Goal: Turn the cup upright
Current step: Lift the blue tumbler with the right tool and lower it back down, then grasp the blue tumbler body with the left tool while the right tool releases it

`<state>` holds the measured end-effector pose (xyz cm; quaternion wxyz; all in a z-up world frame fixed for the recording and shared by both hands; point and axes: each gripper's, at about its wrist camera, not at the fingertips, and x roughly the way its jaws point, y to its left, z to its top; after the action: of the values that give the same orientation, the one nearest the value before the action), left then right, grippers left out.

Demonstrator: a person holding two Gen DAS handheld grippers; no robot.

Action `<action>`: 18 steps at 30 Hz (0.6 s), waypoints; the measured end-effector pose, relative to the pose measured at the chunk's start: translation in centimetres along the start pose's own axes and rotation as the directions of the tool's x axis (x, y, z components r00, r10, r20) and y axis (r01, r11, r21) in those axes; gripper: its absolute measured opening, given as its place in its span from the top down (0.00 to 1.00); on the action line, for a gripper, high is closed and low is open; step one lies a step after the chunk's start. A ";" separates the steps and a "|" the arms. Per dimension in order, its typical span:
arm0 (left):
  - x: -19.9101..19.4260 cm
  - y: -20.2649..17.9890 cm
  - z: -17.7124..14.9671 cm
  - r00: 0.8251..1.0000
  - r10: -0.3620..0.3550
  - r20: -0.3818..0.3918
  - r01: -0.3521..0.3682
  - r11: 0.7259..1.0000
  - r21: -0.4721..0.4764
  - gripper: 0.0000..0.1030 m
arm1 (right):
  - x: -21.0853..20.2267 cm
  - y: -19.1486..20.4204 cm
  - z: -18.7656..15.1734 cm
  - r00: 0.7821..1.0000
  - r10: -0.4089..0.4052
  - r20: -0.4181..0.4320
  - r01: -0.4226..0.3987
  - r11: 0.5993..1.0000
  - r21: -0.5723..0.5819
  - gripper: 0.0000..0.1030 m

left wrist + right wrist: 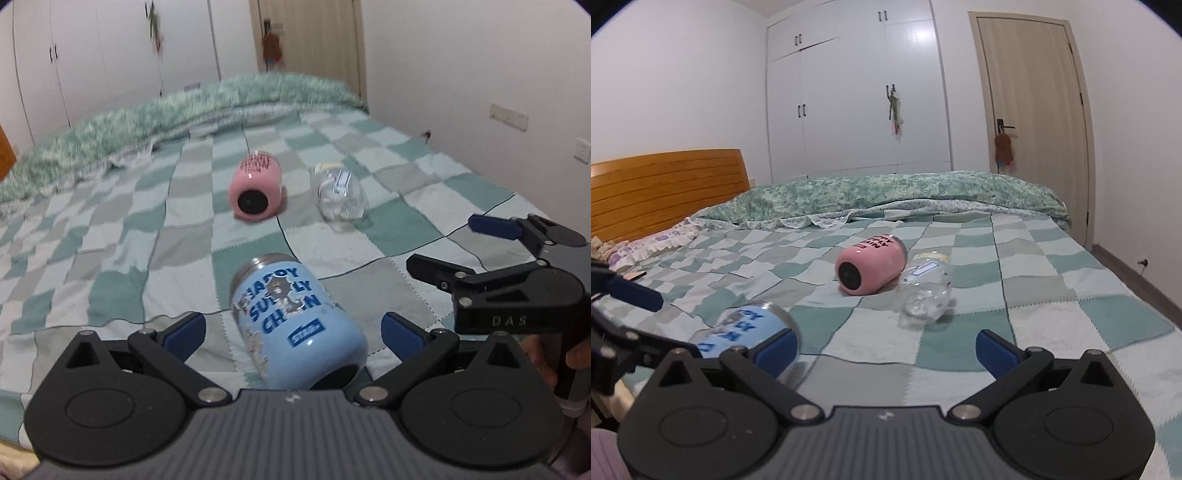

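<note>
A light blue cup (295, 325) with blue lettering lies on its side on the checked bedspread (110, 236), its steel rim pointing away. My left gripper (293, 332) is open, its blue pads on either side of the cup and apart from it. The cup also shows at the left of the right wrist view (746, 328). A pink cup (256, 190) lies on its side further out; it also shows in the right wrist view (871, 264). My right gripper (886, 349) is open and empty over the bedspread; it shows at the right of the left wrist view (443, 243).
A clear plastic bottle (340, 195) lies beside the pink cup, also in the right wrist view (925, 291). A rolled green quilt (886, 195) runs along the far side of the bed. A wooden headboard (665, 184) is at the left. Wardrobes and a door stand behind.
</note>
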<state>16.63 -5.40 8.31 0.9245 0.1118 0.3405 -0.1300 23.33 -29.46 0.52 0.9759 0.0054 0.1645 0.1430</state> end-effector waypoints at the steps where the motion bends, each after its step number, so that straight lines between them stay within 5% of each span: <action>1: 0.7 -0.2 0.6 0.999 0.008 -0.033 -0.009 1.000 -0.008 0.00 | 0.2 -0.3 0.0 1.000 0.002 0.006 -0.002 1.000 -0.008 0.00; 8: 4.5 -0.4 3.4 0.975 0.015 -0.222 -0.031 0.997 -0.068 0.00 | 2.3 -2.3 0.0 0.999 0.048 0.021 -0.047 0.998 -0.030 0.00; 18: 7.8 0.2 4.2 0.936 -0.004 -0.351 -0.040 0.992 -0.118 0.00 | 3.8 -2.7 -0.7 0.981 0.188 -0.039 -0.191 0.977 -0.098 0.00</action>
<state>24.93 -7.78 6.36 0.8554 0.0788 0.5060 -0.0780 27.25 -30.98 -1.54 0.9544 -0.0306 0.1704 0.2434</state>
